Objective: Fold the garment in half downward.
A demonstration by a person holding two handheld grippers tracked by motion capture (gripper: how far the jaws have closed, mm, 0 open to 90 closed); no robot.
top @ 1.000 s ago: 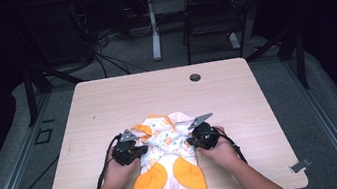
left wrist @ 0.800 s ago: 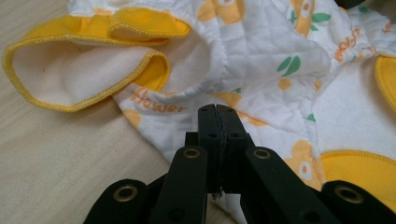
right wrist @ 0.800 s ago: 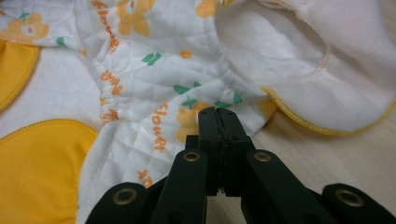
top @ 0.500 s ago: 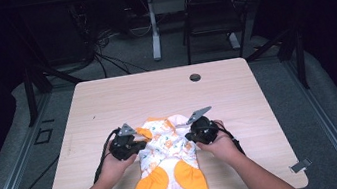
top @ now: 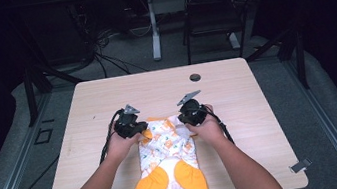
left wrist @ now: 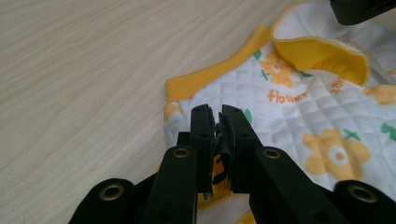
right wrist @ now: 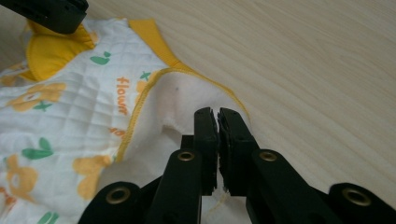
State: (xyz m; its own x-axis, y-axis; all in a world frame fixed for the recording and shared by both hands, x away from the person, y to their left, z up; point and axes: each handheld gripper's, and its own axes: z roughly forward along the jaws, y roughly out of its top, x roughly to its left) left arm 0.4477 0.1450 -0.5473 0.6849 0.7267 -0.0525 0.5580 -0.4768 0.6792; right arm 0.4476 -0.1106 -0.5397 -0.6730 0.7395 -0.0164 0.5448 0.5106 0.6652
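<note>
From above, a small quilted garment (top: 170, 167) lies on the near half of the wooden table (top: 260, 111), its orange seat patches toward the person and its far end bunched between the two hands. The left gripper (top: 129, 124) and right gripper (top: 190, 109) sit at that end's two corners, likely so the cloth can be lifted or spread evenly from both sides. A dark round grommet (top: 195, 77) sits near the far edge, well apart.

In the left gripper view, the jaws are closed to a thin slit over the garment's edge (left wrist: 299, 116). Fabric seems caught low between them, beside a ribbed yellow band (left wrist: 210, 77). The cloth is white, diamond-stitched, printed with orange flowers and green leaves.

In the right gripper view, the jaws are likewise pressed nearly together, on a plain white inner fold (right wrist: 187, 107) edged with yellow stitching, so I judge this corner pinched too. The tabletop is pale, fine-grained laminate.
</note>
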